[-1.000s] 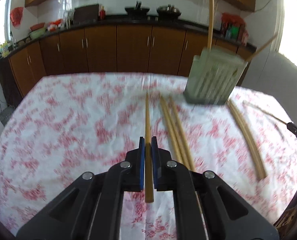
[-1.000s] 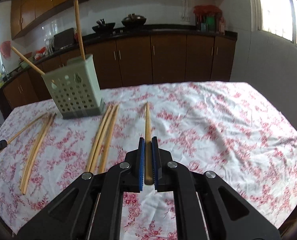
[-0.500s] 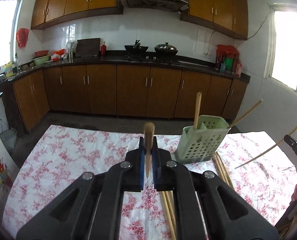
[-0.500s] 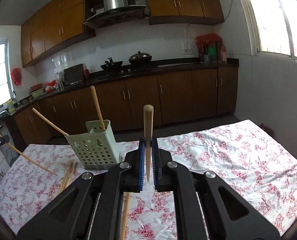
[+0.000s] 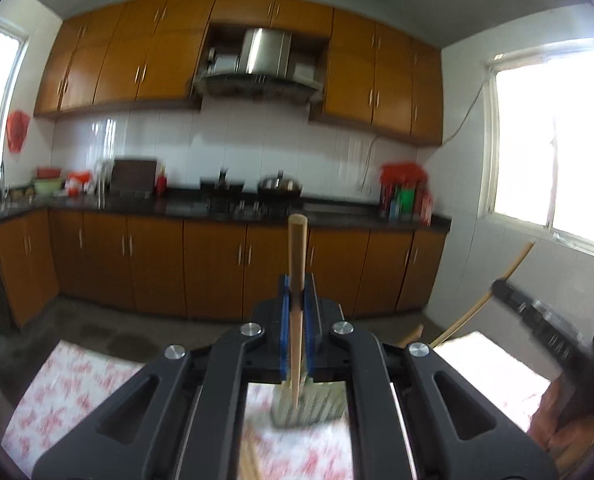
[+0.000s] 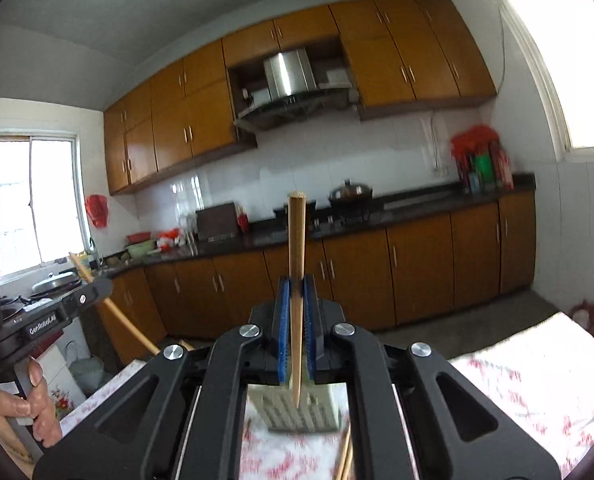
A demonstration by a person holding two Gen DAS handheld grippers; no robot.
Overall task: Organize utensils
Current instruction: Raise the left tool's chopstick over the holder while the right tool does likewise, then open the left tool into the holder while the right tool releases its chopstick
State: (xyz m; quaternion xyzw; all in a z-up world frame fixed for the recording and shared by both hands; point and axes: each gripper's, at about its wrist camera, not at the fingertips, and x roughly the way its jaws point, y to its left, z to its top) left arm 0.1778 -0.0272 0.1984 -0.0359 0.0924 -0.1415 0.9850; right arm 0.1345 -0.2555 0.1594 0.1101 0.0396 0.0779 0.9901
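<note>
each tool (image 5: 296, 300) (image 6: 296, 300) pinches a round wooden chopstick (image 5: 297, 264) (image 6: 296, 256) above the slotted green holder (image 6: 301, 410).

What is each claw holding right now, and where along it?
Each holds one chopstick between its pads, gripped near the narrow end, thick end pointing up.

Bright daylight pours through the white-framed glass windows (image 5: 553, 136), which glare white. The flowery red-and-white tablecloth (image 6: 529, 376) looks blurry. Straight lines bend near dark picture edges.

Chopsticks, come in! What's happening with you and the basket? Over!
Left gripper shut on chopstick. Right gripper shut on another chopstick. Green basket on the table below both. Nothing blocking.
</note>
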